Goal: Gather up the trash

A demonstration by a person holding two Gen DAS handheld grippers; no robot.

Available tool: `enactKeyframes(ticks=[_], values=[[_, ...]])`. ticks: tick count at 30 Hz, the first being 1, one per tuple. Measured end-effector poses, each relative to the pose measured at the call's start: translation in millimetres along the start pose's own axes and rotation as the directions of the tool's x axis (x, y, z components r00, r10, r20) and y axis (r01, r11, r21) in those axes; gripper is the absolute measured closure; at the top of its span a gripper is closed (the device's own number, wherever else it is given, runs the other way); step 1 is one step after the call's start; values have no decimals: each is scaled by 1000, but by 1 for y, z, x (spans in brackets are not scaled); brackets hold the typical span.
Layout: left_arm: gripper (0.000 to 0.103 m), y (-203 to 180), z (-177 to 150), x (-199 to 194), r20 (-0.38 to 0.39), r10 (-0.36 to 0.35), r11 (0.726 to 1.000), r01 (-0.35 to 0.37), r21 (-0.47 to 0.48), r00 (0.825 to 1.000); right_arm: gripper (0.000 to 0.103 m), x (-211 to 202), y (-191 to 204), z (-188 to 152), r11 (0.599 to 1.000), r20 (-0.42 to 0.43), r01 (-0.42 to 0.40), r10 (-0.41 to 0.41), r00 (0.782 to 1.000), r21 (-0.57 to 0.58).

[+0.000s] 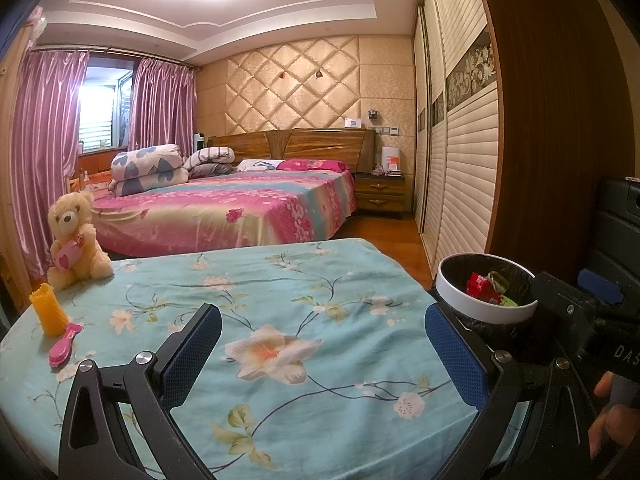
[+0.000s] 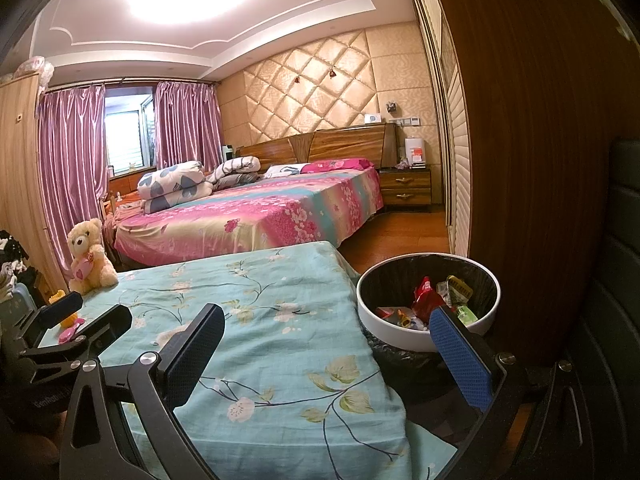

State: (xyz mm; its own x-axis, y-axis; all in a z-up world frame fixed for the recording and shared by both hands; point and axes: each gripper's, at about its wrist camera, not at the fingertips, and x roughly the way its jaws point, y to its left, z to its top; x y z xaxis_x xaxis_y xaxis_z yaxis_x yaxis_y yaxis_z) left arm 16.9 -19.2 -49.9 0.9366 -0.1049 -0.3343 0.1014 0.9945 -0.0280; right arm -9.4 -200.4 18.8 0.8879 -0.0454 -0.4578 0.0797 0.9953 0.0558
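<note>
A round white trash bin (image 2: 400,336) with a black liner stands on the floor just right of the table; it also shows in the left wrist view (image 1: 480,308). It holds red and green wrappers (image 2: 428,300). My left gripper (image 1: 320,348) is open and empty above the table's floral cloth (image 1: 280,300). My right gripper (image 2: 328,356) is open and empty, its left finger over the table's right edge and its right fingertip (image 2: 460,356) in front of the bin's rim. No loose trash shows on the cloth.
A teddy bear (image 1: 76,236), a yellow ridged cup (image 1: 48,310) and a pink hairbrush (image 1: 64,346) sit at the table's left. A bed (image 1: 224,208) lies behind, a nightstand (image 1: 380,196) and wardrobe (image 1: 452,140) to the right. A dark wooden panel (image 2: 520,160) stands behind the bin.
</note>
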Motion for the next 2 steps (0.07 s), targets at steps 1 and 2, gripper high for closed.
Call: enactKeyframes(ticks=[1,2], values=[[1,1,-1,1,-4,-1,1000,1,-2,1000,0,0,1,0,1000,-3,0,0,1000,0],[1,1,-1,3,-9,-2,1000,2,-3,1000,0,0,2,-1,1000,-7,-1,1,1000,0]])
